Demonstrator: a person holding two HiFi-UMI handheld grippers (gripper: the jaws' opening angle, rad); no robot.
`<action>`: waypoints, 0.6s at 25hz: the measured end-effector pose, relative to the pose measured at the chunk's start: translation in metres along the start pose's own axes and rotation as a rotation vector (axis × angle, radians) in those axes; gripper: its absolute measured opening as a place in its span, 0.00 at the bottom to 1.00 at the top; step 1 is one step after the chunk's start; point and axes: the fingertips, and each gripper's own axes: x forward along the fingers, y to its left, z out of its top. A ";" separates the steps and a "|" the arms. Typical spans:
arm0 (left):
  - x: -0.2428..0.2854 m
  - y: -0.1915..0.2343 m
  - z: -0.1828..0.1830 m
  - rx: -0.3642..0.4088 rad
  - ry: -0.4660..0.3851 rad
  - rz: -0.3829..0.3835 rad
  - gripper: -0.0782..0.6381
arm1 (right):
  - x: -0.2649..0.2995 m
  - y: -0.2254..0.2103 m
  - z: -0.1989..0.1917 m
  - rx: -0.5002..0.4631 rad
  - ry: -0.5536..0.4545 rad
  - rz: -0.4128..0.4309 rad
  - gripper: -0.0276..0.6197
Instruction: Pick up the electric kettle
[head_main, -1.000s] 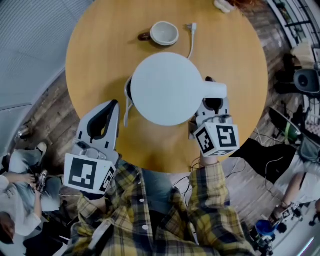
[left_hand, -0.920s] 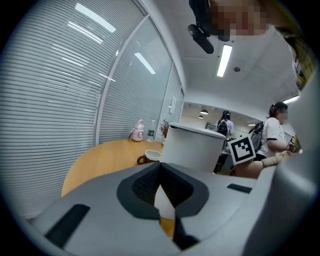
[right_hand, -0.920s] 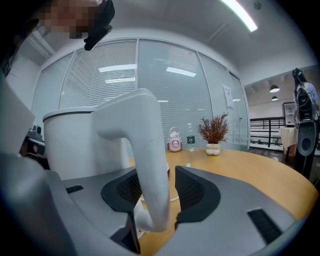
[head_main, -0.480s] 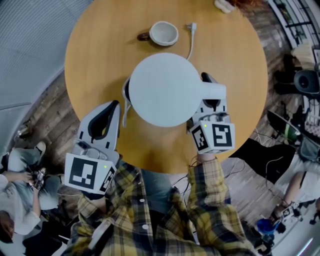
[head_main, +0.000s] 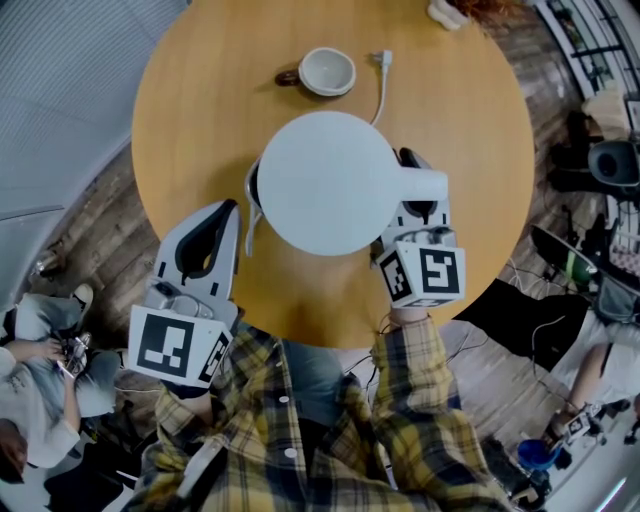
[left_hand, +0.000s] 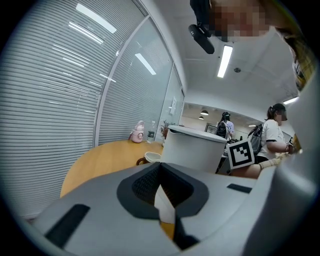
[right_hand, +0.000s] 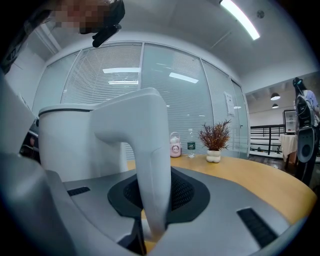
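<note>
The grasp is in hand: the right tongs (head_main: 416, 196) are closing around the handle (right_hand: 150, 165) of the electric kettle (head_main: 325, 180), which stands near the middle of the desk (head_main: 200, 100), while the left tongs (head_main: 228, 208) are closed and empty; next, I judge, comes a firm, straight lift.

Our left gripper (left_hand: 160, 169), jaws together and empty, faces the white kettle (left_hand: 192, 150) on the table (left_hand: 100, 162), a cup (left_hand: 151, 157) beside it.

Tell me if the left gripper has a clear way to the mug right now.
Probably yes: the left gripper has bare table ahead up to the mug, and the kettle stands just right of that line.
</note>
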 end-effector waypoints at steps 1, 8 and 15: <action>0.001 0.000 0.001 0.001 -0.002 0.002 0.11 | 0.000 -0.001 0.000 0.003 0.001 0.000 0.17; 0.003 -0.001 0.006 0.007 -0.008 0.002 0.11 | 0.000 -0.005 -0.002 0.040 0.003 -0.028 0.17; -0.005 0.005 0.015 0.019 -0.021 0.012 0.11 | 0.003 -0.003 0.000 0.061 0.012 -0.055 0.17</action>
